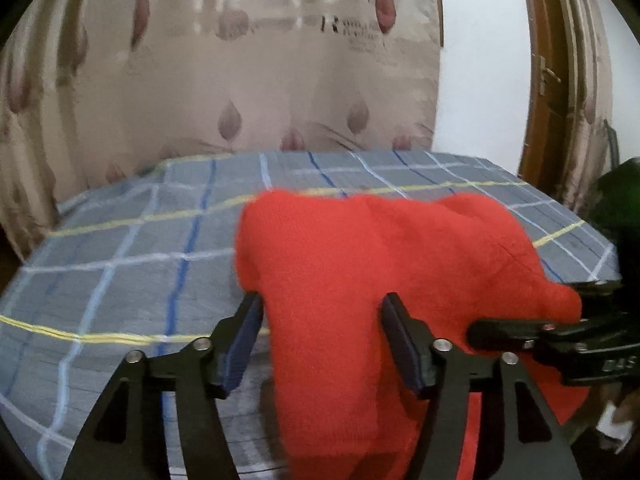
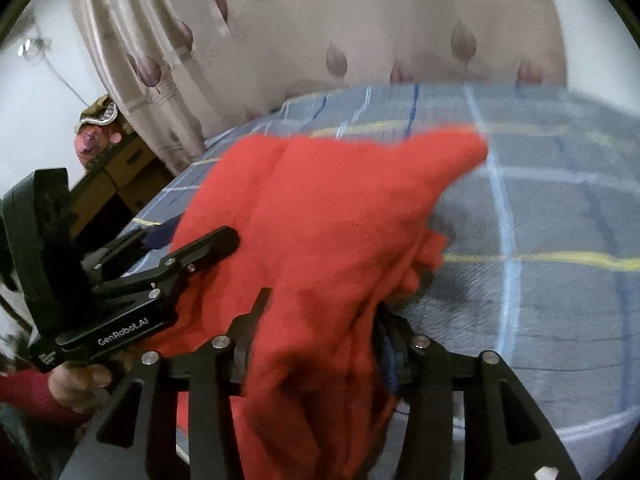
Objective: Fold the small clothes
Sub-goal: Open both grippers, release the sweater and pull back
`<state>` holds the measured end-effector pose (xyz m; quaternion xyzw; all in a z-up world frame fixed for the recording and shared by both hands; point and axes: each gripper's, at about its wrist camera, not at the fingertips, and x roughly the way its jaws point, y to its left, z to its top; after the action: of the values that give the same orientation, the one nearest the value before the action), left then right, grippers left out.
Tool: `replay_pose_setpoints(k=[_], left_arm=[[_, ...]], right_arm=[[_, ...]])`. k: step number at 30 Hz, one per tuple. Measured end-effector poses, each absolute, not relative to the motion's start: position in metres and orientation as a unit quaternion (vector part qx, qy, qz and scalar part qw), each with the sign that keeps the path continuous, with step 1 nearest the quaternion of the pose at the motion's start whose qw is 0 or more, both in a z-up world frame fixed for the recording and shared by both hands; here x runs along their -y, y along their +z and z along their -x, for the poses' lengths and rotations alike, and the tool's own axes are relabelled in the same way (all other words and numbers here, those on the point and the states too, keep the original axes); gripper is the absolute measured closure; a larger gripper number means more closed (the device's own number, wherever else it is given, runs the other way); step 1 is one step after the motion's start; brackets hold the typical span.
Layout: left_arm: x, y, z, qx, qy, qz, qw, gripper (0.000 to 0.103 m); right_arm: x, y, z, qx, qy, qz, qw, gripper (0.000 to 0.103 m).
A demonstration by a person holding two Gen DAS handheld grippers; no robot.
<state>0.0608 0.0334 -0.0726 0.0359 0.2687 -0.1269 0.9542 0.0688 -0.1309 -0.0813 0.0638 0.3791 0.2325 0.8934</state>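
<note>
Left hand-held gripper (image 1: 322,312): jaws set wide, a band of the red garment (image 1: 360,264) running down between the fingers (image 1: 248,332). The cloth sits in the gap but fills only part of it; cannot tell whether either pad touches it.

Right hand-held gripper (image 2: 320,316): jaws also apart, a thick bunch of the same red garment (image 2: 320,208) packed between them. The right-side finger is mostly hidden by folds, so I cannot tell whether the pads grip the cloth or merely flank it.

Garment: bright orange-red, matte, fuzzy, knit-like surface. No print or trim visible. It is lifted near the grippers and drapes forward, bunched into soft ridges, with a faint seam line on its right side in the left wrist view. One pointed corner stretches toward the right gripper's side; in the right wrist view a corner trails out to the right and is motion-blurred. Its far edge lies over the bed.

Each gripper shows in the other's view, just beside the cloth.

Beneath: bed (image 1: 120,264) covered in grey-blue plaid sheet with white, blue and yellow lines.

Beyond: beige curtain (image 1: 240,80) with mauve leaf shapes, white wall, brown wooden door (image 1: 548,80) at right. In the right wrist view, cardboard boxes (image 2: 124,176) at far left.
</note>
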Motion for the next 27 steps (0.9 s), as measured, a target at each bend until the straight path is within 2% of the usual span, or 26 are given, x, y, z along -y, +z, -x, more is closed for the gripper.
replay_pose_setpoints(k=[1, 2, 3, 4, 7, 9, 16, 27], left_arm=[[-0.032, -0.07, -0.056, -0.258, -0.115, -0.044, 0.958, 0.033], [-0.031, -0.066, -0.052, -0.248, -0.105, -0.051, 0.962, 0.024], [-0.03, -0.061, -0.047, -0.236, -0.101, -0.055, 0.965, 0.016], [-0.03, -0.057, -0.043, -0.227, -0.101, -0.057, 0.967, 0.013], [-0.028, -0.042, -0.028, -0.188, -0.091, -0.065, 0.976, 0.006], [-0.027, -0.034, -0.024, -0.179, -0.083, -0.067, 0.978, 0.001], [-0.032, -0.013, -0.016, -0.164, -0.061, -0.045, 0.983, 0.0], [-0.036, -0.004, -0.016, -0.182, -0.087, -0.015, 0.979, 0.0]], right_arm=[[0.129, -0.075, -0.061, -0.364, 0.224, -0.052, 0.903, 0.056], [0.128, -0.065, -0.05, -0.343, 0.211, -0.039, 0.915, 0.05], [0.127, -0.059, -0.043, -0.327, 0.198, -0.03, 0.923, 0.032], [0.126, -0.049, -0.032, -0.3, 0.176, -0.021, 0.937, 0.015], [0.123, -0.028, -0.005, -0.235, 0.147, -0.012, 0.961, 0.003], [0.116, -0.019, 0.011, -0.203, 0.123, 0.011, 0.972, 0.001], [0.117, -0.004, 0.035, -0.162, 0.073, 0.015, 0.984, 0.001], [0.116, -0.005, 0.036, -0.174, 0.086, 0.019, 0.981, 0.001]])
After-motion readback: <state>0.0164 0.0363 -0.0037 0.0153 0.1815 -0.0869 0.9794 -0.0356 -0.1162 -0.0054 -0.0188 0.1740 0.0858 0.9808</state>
